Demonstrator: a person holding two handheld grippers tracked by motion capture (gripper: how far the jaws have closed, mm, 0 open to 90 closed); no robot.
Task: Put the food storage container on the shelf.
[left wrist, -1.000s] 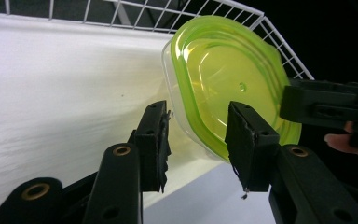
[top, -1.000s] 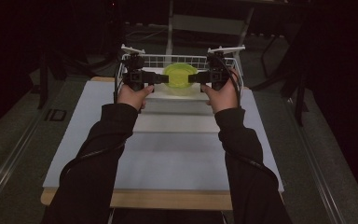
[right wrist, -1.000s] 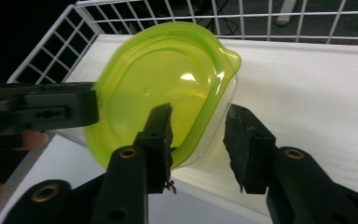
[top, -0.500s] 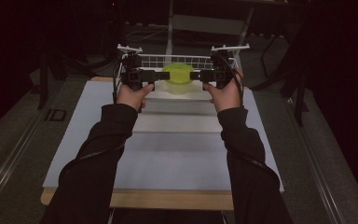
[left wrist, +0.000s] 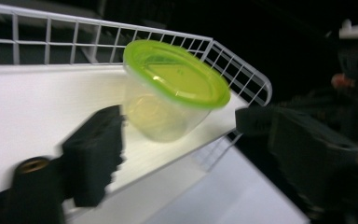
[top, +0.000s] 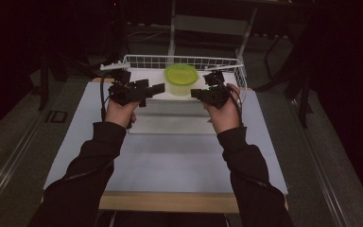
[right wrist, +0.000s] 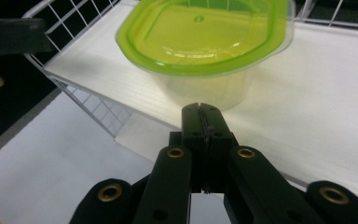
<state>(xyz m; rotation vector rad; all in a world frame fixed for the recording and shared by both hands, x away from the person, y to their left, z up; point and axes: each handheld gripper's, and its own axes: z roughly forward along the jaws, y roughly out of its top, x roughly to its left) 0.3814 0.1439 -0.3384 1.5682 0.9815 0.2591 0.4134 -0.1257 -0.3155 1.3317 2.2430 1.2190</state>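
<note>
Tub [top: 181,79], upper middle of frame, looks light, thin-walled and slippery; grip under its lid rim. Right jaws pressed together, left jaws spread.

White table [top: 170,161] bears a wire basket [top: 170,60]; inside stands a green-lidded tub [top: 181,78].

Container [right wrist: 200,88] clear glossy plastic (lid [right wrist: 200,35] glossy green); basket [top: 189,61] white coated wire; shelf board [right wrist: 335,84] matt white.
</note>
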